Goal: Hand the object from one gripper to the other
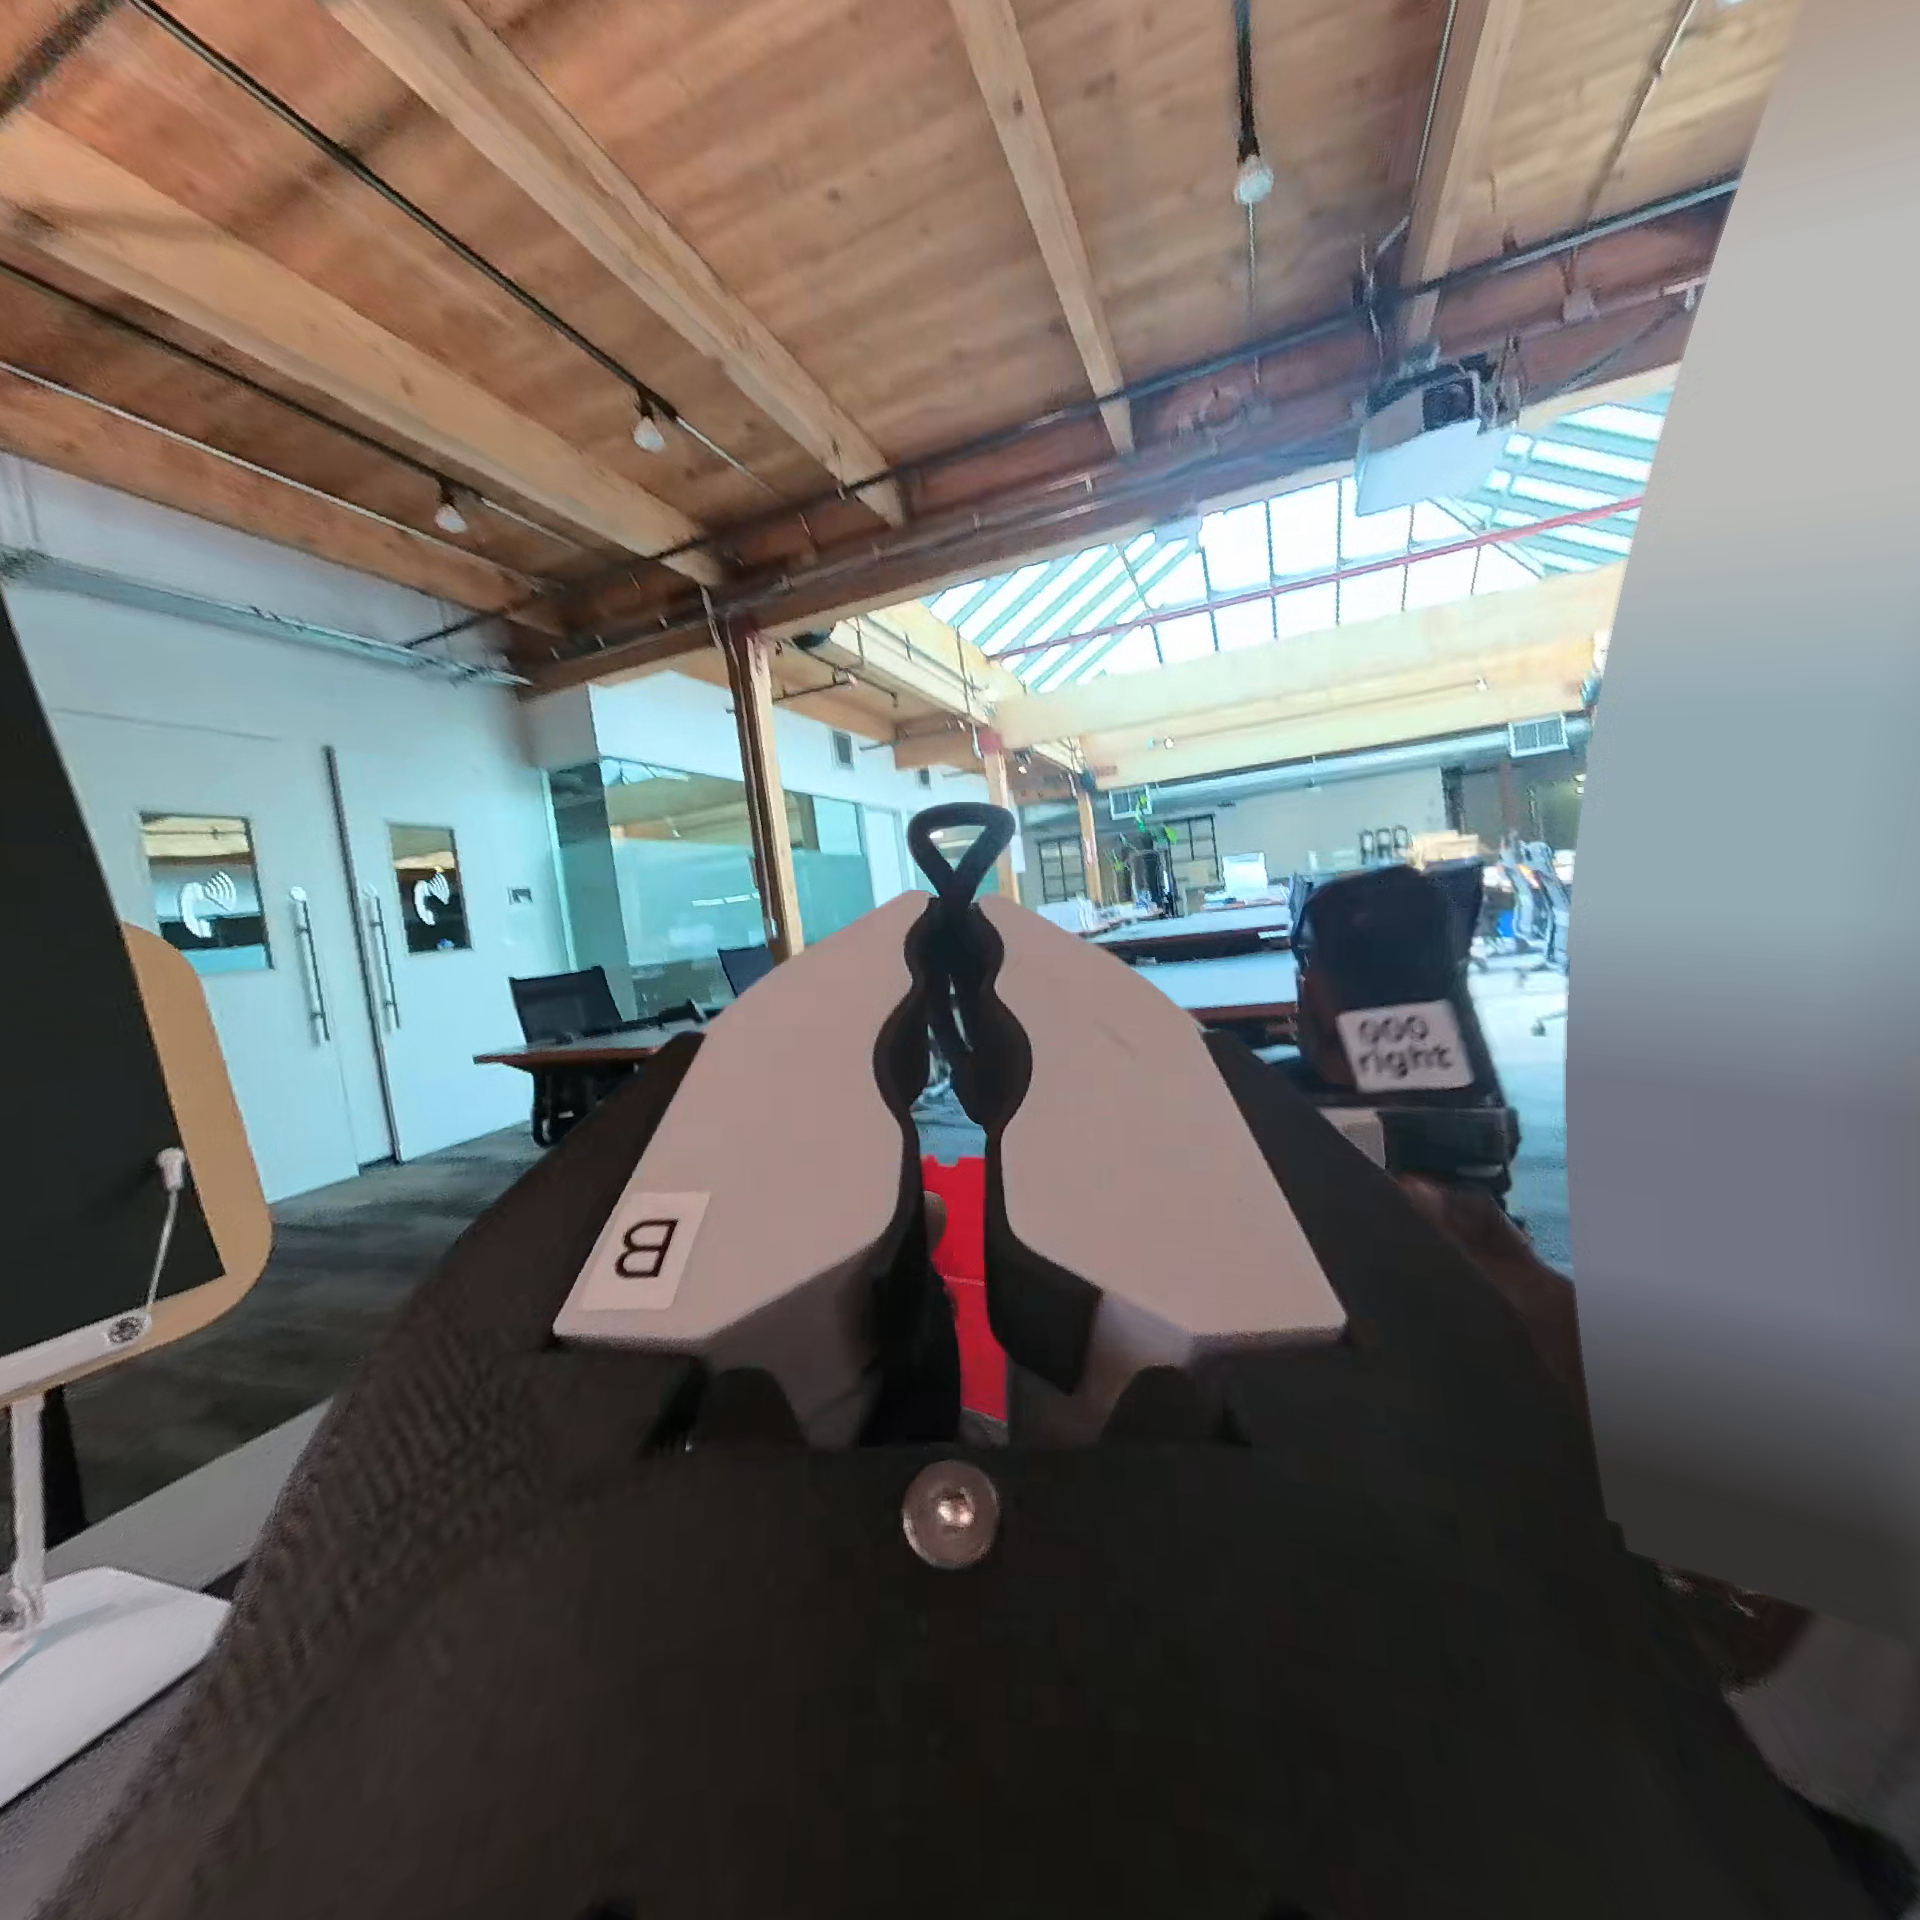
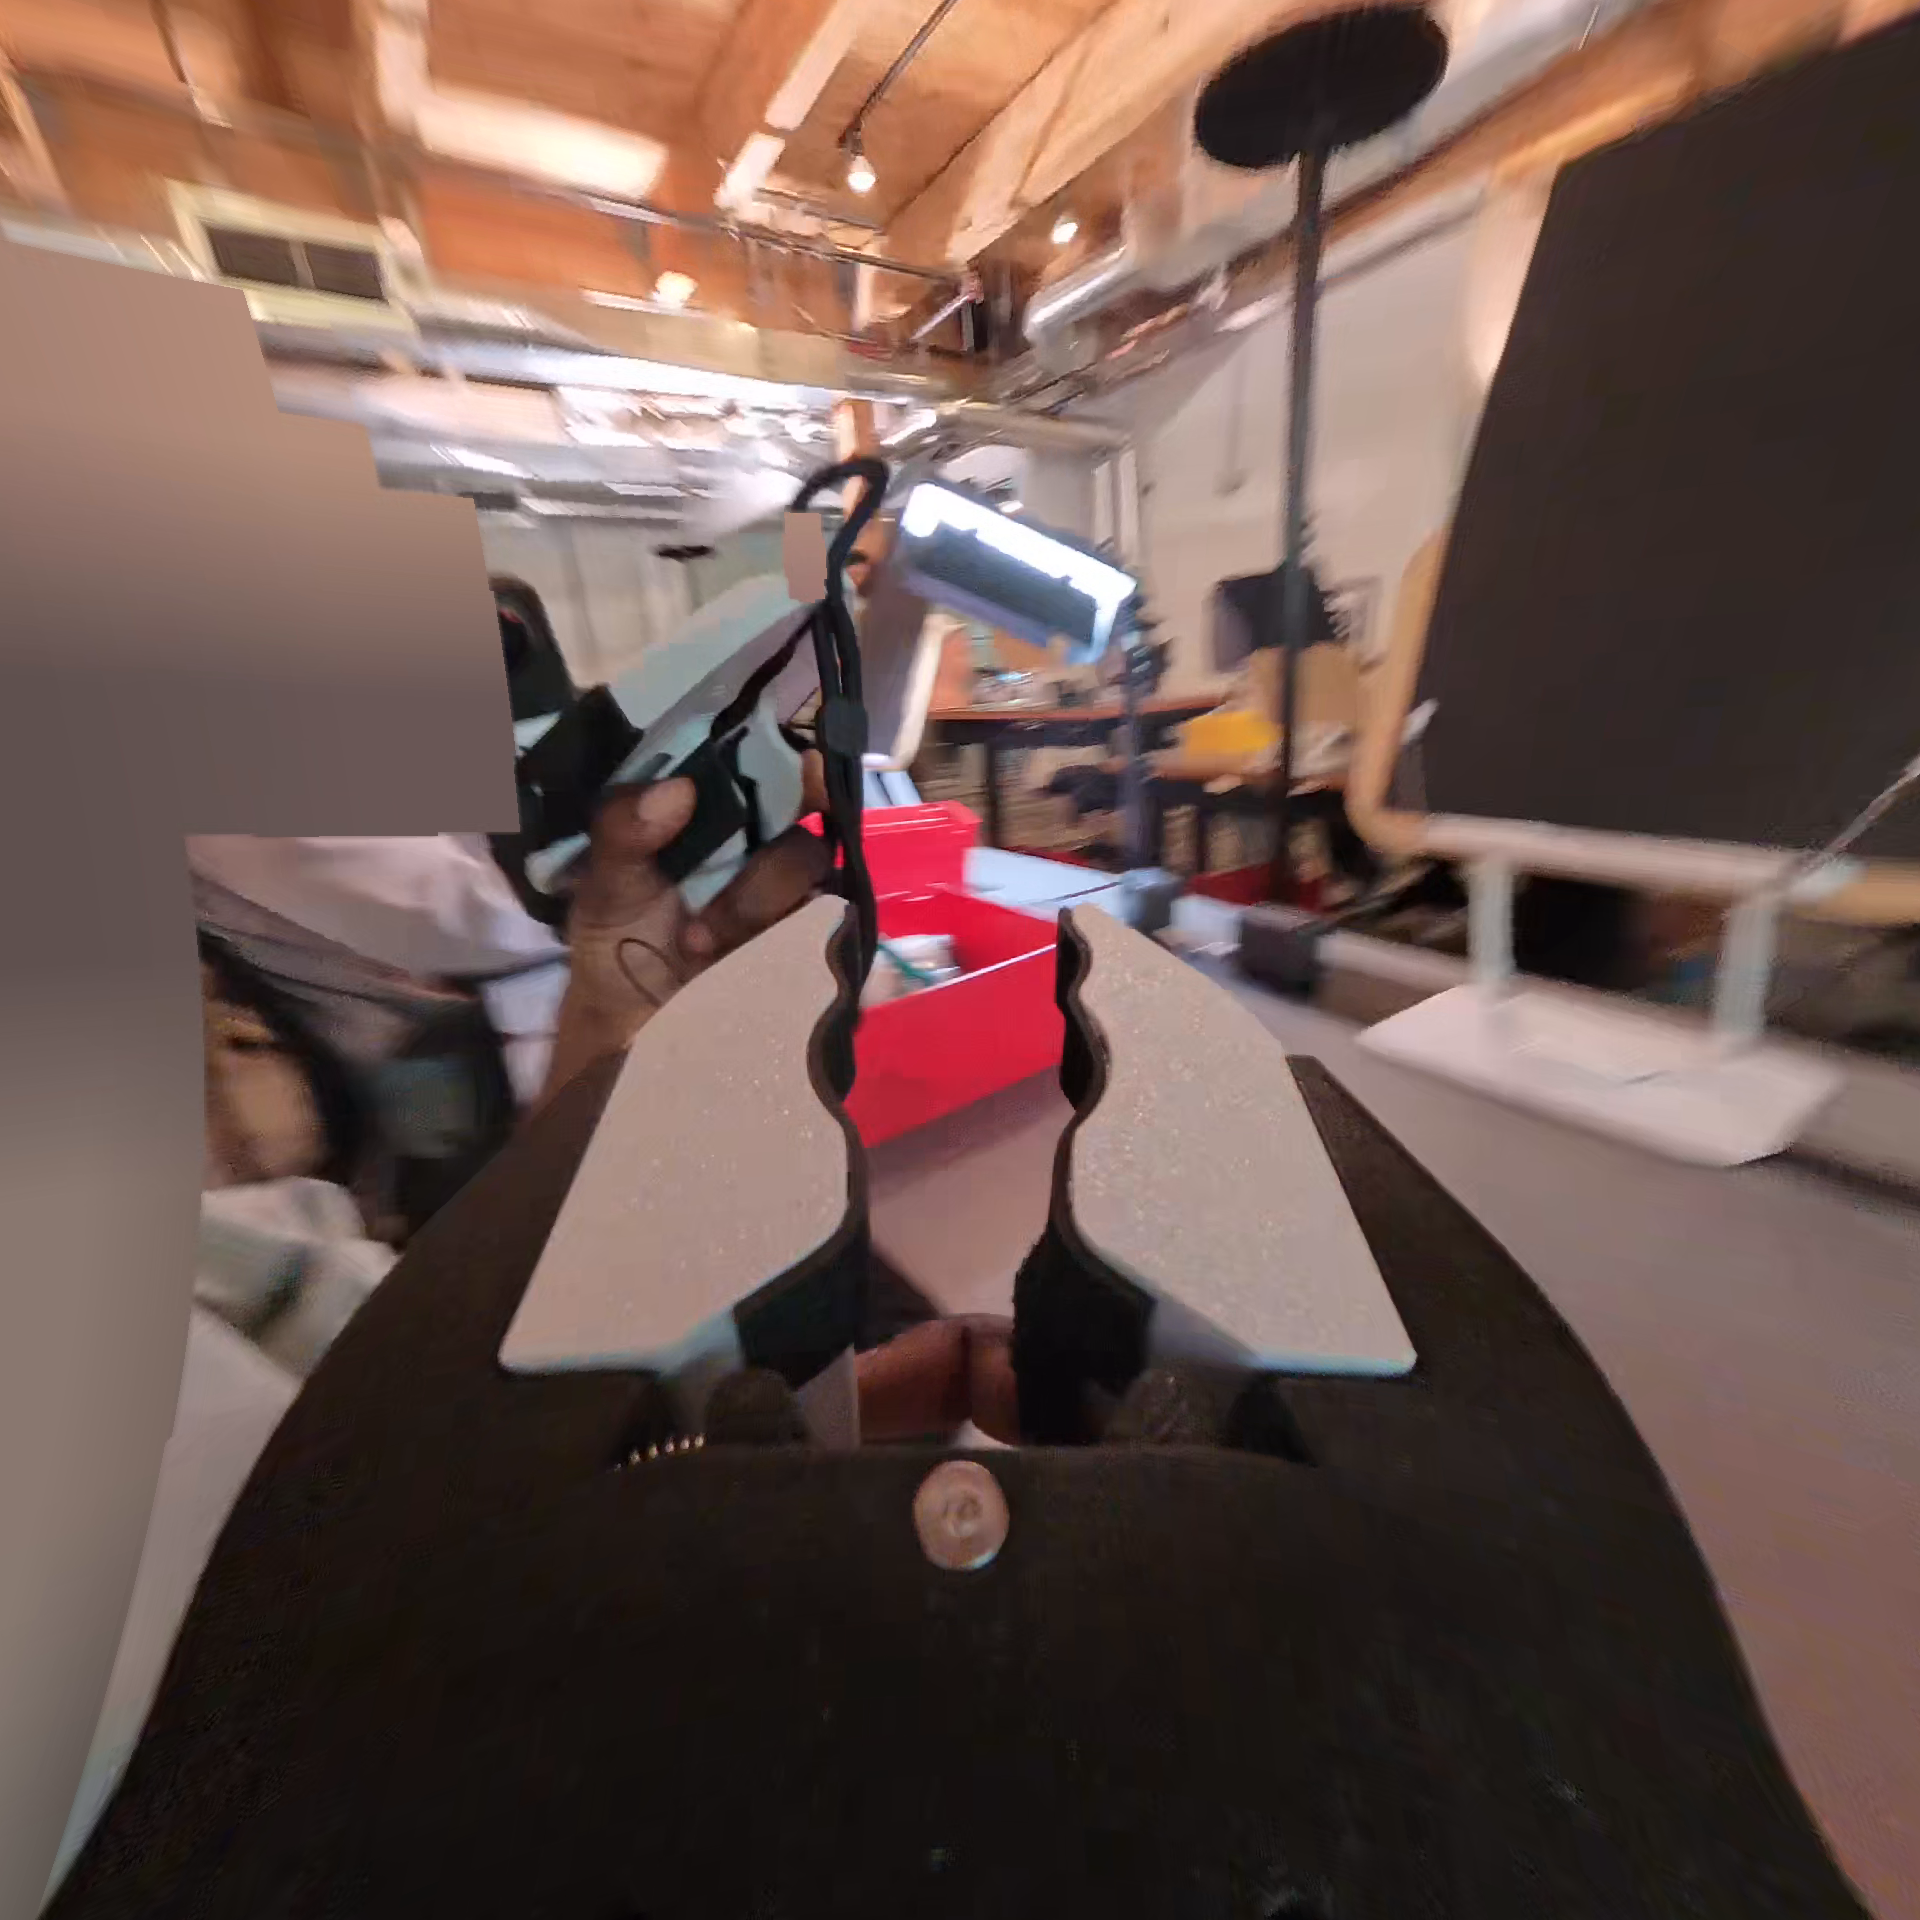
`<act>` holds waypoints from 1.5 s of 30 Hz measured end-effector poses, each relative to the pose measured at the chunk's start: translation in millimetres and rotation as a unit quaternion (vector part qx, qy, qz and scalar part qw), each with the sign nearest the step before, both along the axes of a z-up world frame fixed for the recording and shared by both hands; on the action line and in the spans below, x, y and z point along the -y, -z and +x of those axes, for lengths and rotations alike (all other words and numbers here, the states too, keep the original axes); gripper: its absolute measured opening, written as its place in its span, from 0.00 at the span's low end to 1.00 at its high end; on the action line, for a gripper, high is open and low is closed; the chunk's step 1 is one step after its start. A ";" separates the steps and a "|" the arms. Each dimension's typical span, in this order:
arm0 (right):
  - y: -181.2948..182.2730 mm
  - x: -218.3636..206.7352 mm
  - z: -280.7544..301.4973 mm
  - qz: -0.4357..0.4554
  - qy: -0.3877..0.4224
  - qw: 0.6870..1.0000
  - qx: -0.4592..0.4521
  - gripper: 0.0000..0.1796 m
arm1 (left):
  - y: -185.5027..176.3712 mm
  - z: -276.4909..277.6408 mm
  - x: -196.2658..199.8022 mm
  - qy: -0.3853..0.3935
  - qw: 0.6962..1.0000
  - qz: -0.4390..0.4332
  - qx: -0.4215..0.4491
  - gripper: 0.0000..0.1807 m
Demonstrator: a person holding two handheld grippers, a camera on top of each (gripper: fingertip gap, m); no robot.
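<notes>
The left gripper [image 1: 958, 914] has its two fingers pressed together on a thin black cord [image 1: 958, 862], pinching it near the tips; a small loop of the cord stands out past the tips toward 12 o'clock in the left wrist view. In the right wrist view the same cord [image 2: 847, 727] hangs from the left gripper [image 2: 810, 634] at about 11 o'clock and runs down to the inner edge of the right gripper's left finger [image 2: 717, 1122]. The right gripper [image 2: 956, 925] has its fingers spread, with a clear gap between them, and holds nothing; whether the cord already touches the left finger pad cannot be told from the blurred picture. A red bin [image 2: 956, 997] sits on the grey table [image 2: 1558, 1299] beyond the open fingers, well behind the cord. Judged from this arrangement, the step in hand is the approach to the handover: the giving side has the cord secured and the receiving side is open beside its hanging part. The next move calls for the right gripper to shift toward 9 o'clock so that the cord lies centred in the gap, then to press its fingers together on it before the left gripper releases. A slack cord may swing out of the gap, so closure should be confirmed first.
</notes>
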State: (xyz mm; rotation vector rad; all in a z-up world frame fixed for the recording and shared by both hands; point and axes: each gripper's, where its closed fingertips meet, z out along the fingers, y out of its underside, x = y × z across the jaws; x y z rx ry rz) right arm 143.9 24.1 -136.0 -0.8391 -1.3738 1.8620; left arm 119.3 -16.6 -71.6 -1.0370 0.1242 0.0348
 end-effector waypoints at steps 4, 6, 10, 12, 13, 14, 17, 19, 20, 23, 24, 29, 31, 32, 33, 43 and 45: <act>20.6 26.3 -8.3 -0.122 -0.134 0.977 0.113 0.21 | -4.3 -0.9 4.4 -0.019 1.000 0.019 -0.005 0.02; 30.3 37.5 -12.6 -0.147 -0.163 0.965 0.142 0.21 | -4.6 -0.4 4.0 -0.025 0.999 0.022 -0.007 0.02; 37.3 51.2 -15.9 -0.157 -0.176 0.961 0.144 0.21 | -3.8 2.9 1.6 -0.026 0.999 0.023 -0.010 0.02; 36.6 52.7 -15.8 -0.157 -0.169 0.964 0.131 0.15 | -3.2 4.5 0.2 -0.023 0.999 0.022 -0.010 0.02; 35.5 50.8 -16.1 -0.155 -0.158 0.968 0.120 0.07 | -3.1 4.9 -0.2 -0.024 0.999 0.022 -0.010 0.02; 34.7 47.1 -17.3 -0.150 -0.142 0.972 0.109 0.07 | -3.2 5.1 -0.2 -0.023 0.999 0.022 -0.010 0.02; 32.5 34.8 -19.3 -0.092 -0.089 0.989 0.076 0.05 | -3.3 1.5 2.2 -0.016 1.000 0.012 0.001 0.02; 28.7 22.9 -20.1 -0.029 -0.034 0.998 0.042 0.04 | -3.8 -2.3 6.4 -0.005 1.000 0.004 0.005 0.06; 27.0 14.8 -21.1 0.014 0.005 1.000 0.022 0.04 | -5.3 -6.7 10.4 -0.004 1.000 0.005 0.011 0.10; 16.6 -9.9 -19.6 0.164 0.135 0.975 -0.058 0.04 | -14.3 -22.2 30.3 -0.004 0.999 0.028 0.034 0.17; 12.8 -16.7 -18.1 0.216 0.177 0.956 -0.084 0.04 | -17.0 -26.9 37.2 -0.004 0.998 0.035 0.042 0.17; 4.6 -18.0 -6.9 0.443 0.289 0.826 -0.197 0.04 | -13.5 -31.9 43.3 -0.005 0.999 0.004 0.039 0.17; 2.2 -14.2 -2.9 0.495 0.313 0.776 -0.233 0.04 | 1.1 -18.7 27.1 0.022 0.998 -0.058 0.019 0.17; 1.2 -12.3 -0.9 0.514 0.321 0.755 -0.249 0.04 | 10.9 -10.3 17.2 0.037 0.995 -0.093 0.007 0.17; 0.8 -9.9 1.0 0.529 0.324 0.739 -0.263 0.04 | 21.9 -1.1 7.0 0.052 0.990 -0.129 -0.008 0.17; 0.7 -1.0 9.2 0.584 0.339 0.666 -0.317 0.04 | 71.9 48.1 -40.0 0.079 0.960 -0.242 -0.118 0.11; 0.8 1.2 10.3 0.585 0.338 0.663 -0.322 0.04 | 69.7 49.8 -39.5 0.088 0.961 -0.235 -0.112 0.08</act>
